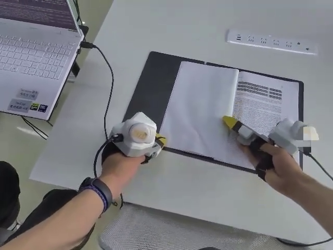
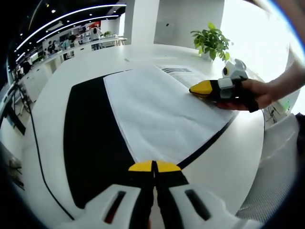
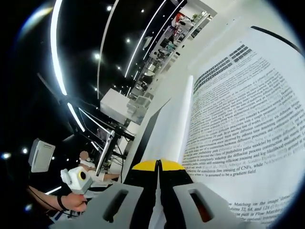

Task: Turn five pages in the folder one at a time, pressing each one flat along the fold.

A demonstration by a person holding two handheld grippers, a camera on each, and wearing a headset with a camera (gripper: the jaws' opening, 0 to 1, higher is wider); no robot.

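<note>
I have the folder [image 1: 148, 86] lying open on the white bench [image 1: 171, 26], its near edge running close to the bench's front edge, so there is little room on my side. Beyond it the surface is bare up to the power strip [image 1: 270, 41] at the far right. To the left, a black cable [image 1: 107, 78] runs between the folder and the laptop [image 1: 31, 52], which sits well apart at the far left corner.

Inside the folder, a blank-faced page [image 1: 200, 101] lies over the middle, leaving the black inner cover bare on its left. The printed page [image 1: 268, 101] lies to the right.

My right claw [image 1: 230, 123] is closed with nothing between its jaws, the yellow tips down at the fold between the blank and printed pages; they look to be touching the paper. In the right gripper view the tips [image 3: 158, 165] meet just beside the printed text.

My left claw [image 1: 160, 140] is also closed on nothing, its tips [image 2: 154, 166] together at the folder's near edge, by the blank page's near corner.
</note>
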